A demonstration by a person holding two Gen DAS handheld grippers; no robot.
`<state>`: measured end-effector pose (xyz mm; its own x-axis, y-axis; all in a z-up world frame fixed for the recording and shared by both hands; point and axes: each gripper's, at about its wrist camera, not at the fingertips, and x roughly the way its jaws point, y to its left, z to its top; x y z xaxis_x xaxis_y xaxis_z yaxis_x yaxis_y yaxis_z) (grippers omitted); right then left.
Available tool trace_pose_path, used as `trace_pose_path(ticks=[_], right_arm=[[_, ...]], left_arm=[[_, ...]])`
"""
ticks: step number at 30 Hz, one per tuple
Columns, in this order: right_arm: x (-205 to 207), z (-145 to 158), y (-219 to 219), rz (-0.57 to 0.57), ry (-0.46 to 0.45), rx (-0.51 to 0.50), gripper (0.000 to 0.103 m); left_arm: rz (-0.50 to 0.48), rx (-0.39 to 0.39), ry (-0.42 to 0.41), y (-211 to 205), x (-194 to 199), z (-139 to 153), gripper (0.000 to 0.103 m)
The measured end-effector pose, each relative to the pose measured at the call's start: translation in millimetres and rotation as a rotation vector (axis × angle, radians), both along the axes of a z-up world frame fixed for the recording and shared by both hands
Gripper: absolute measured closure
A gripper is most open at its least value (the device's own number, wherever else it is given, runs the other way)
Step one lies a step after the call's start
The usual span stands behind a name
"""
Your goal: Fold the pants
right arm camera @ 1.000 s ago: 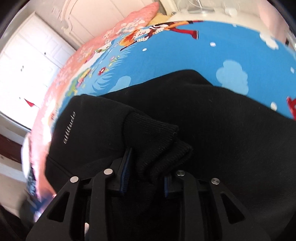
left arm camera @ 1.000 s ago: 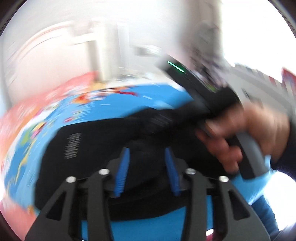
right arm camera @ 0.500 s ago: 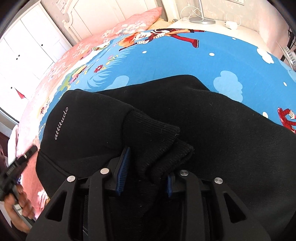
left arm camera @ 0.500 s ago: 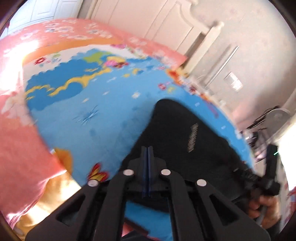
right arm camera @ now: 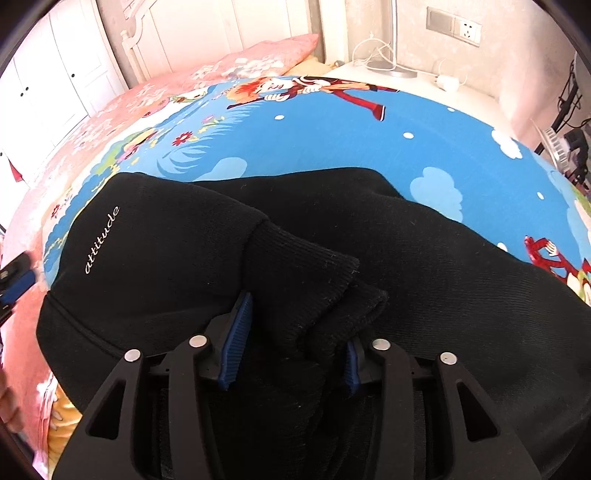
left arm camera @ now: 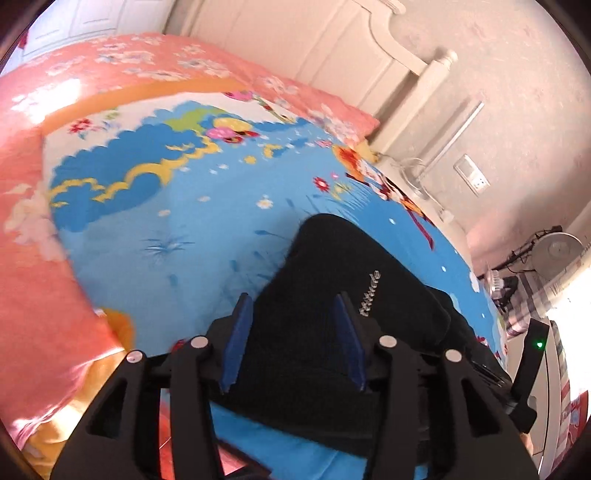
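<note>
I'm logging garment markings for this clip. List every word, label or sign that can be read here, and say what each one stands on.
"attitude": white script on the black pants, clear in the right wrist view, running up the folded leg panel.
The same white script on the pants in the left wrist view: too blurred to read there.
The cartoon bedsheet carries pictures only, no legible words.
The wall socket: no readable marking.
</note>
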<state>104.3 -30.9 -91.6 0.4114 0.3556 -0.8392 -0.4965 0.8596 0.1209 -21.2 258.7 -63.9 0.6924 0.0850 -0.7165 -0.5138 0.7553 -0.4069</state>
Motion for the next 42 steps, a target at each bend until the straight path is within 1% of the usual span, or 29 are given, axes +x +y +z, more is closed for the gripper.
trace_pose_path(ticks=[1, 3, 4, 7, 8, 9, 12, 14, 16, 19, 21, 25, 30, 34, 39, 42], right_arm=[[-0.4, -0.2, -1.2, -0.016, -0.014, -0.011, 0.050], [-0.6, -0.7, -2.5, -0.037, -0.029, -0.026, 0.041], [-0.7, -0.7, -3.7, -0.046, -0.030, -0.032, 0.040], [-1.6, 1.6, -1.0, -0.054, -0.034, -0.071, 0.040], [-1.7, 1.9, 1.4, -0.058, -0.039, -0.088, 0.040], [-1.9, 1.7, 2.7, -0.063, -0.040, -0.094, 0.040], [-1.4, 1.4, 5.7, -0.093, -0.029, -0.112, 0.040], [-3.6, 2.4, 8.4, -0.101, -0.039, -0.132, 0.040], [-2.8, 2.8, 9.6, -0.101, -0.039, -0.140, 0.040], [-0.8, 2.8, 9.7, -0.094, -0.034, -0.137, 0.040], [-1.1, 2.6, 8.9, -0.093, -0.030, -0.135, 0.040], [-1.8, 4.0, 10.1, -0.089, -0.032, -0.146, 0.040], [-0.7, 3.5, 9.4, -0.094, -0.029, -0.132, 0.040], [0.9, 3.6, 8.2, -0.092, -0.017, -0.126, 0.040], [0.6, 3.5, 7.4, -0.098, -0.017, -0.121, 0.040], [-0.6, 3.1, 6.1, -0.095, -0.022, -0.120, 0.040]], left_arm=[[0.011, 0.000, 0.003, 1.3, -7.9, 3.5, 0.055], [0.037, -0.001, 0.002, 3.5, -31.1, 13.3, 0.051], [0.052, 0.005, 0.002, 4.1, -45.4, 18.7, 0.050], [0.050, 0.006, -0.016, 5.4, -69.2, 33.0, 0.047], [0.053, 0.014, -0.026, 6.6, -75.9, 41.4, 0.042], [0.056, 0.022, -0.043, 8.3, -81.1, 50.5, 0.040], [0.055, 0.043, -0.097, 11.8, -92.1, 77.2, 0.035], [0.051, 0.075, -0.121, 12.6, -96.0, 91.1, 0.032], [0.051, 0.095, -0.129, 13.5, -97.4, 96.7, 0.031], [0.054, 0.106, -0.132, 14.1, -95.3, 93.7, 0.031], [0.045, 0.094, -0.125, 13.6, -90.6, 85.8, 0.031], [0.027, 0.073, -0.097, 7.8, -77.6, 67.7, 0.031], [-0.010, 0.090, -0.064, -2.1, -68.4, 51.3, 0.031], [-0.005, 0.078, -0.022, 0.1, -62.6, 36.3, 0.031], [-0.030, 0.083, -0.008, -6.0, -55.2, 30.5, 0.031], [-0.050, 0.072, 0.016, -12.2, -52.4, 25.0, 0.031]])
